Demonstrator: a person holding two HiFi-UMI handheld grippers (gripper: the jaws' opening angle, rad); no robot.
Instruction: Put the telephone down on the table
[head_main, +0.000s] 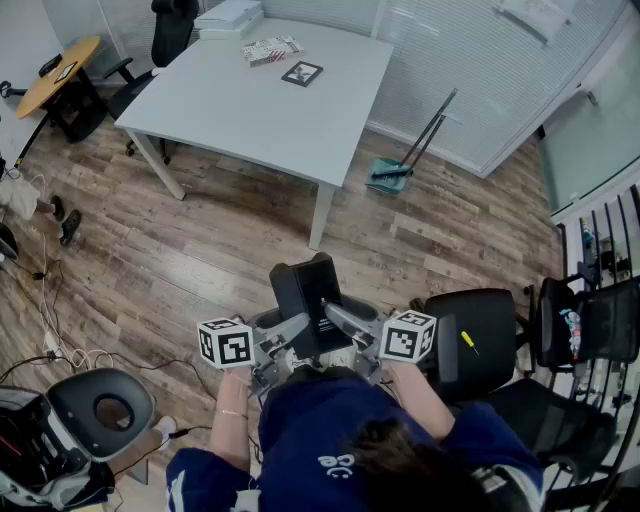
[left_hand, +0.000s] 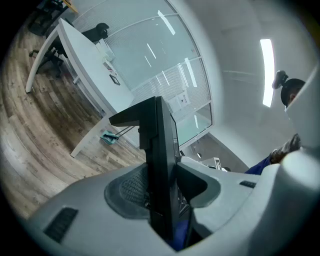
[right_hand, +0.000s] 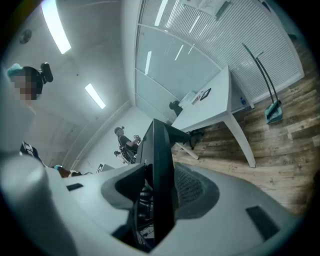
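Observation:
A black telephone (head_main: 308, 300) is held upright in front of the person's chest, over the wooden floor. My left gripper (head_main: 285, 338) is shut on its left side and my right gripper (head_main: 345, 325) on its right side. In the left gripper view the telephone (left_hand: 161, 150) stands edge-on, clamped between the grey jaws of the left gripper (left_hand: 162, 192). The right gripper view shows the same: the telephone (right_hand: 161, 165) is pinched in the right gripper (right_hand: 159, 192). The white table (head_main: 260, 100) stands some way ahead, across the floor.
On the table lie a paper stack (head_main: 230, 15), a magazine (head_main: 270, 50) and a marker card (head_main: 302, 73). A dustpan with broom (head_main: 392, 172) leans by the glass wall. A black office chair (head_main: 480, 335) is close on the right. Cables (head_main: 45, 350) trail at left.

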